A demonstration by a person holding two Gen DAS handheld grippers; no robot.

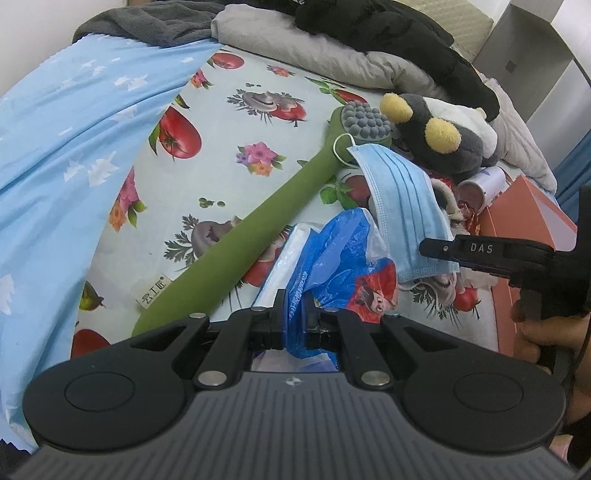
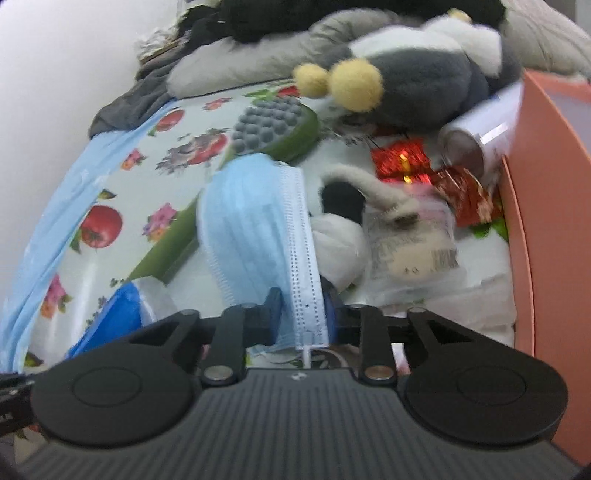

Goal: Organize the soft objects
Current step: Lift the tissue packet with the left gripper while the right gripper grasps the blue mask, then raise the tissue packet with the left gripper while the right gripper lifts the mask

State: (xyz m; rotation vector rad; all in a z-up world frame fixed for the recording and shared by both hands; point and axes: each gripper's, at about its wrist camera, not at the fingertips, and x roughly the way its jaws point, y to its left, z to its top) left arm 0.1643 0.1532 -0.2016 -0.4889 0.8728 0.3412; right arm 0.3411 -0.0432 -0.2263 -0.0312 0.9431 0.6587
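Note:
My left gripper (image 1: 295,325) is shut on a crumpled blue plastic bag (image 1: 332,258) that lies on the fruit-print sheet (image 1: 229,122). A light blue face mask (image 1: 402,199) slopes up from my right gripper (image 1: 437,254), which comes in from the right. The right wrist view shows that gripper (image 2: 303,317) shut on the mask (image 2: 251,229), whose folded edge fills the gap between the jaws. A green long-handled massager (image 1: 258,221) with a grey knobbed head (image 2: 273,125) lies diagonally under the mask. A grey and white plush toy (image 1: 443,136) with yellow feet rests behind.
An orange box (image 1: 535,229) stands at the right edge, with a tipped white can (image 2: 476,136) against it. Red foil wrappers (image 2: 402,158) and a small plush in a clear packet (image 2: 399,229) lie beside it. Grey bedding (image 1: 314,40) and a black garment (image 1: 388,33) are piled at the back.

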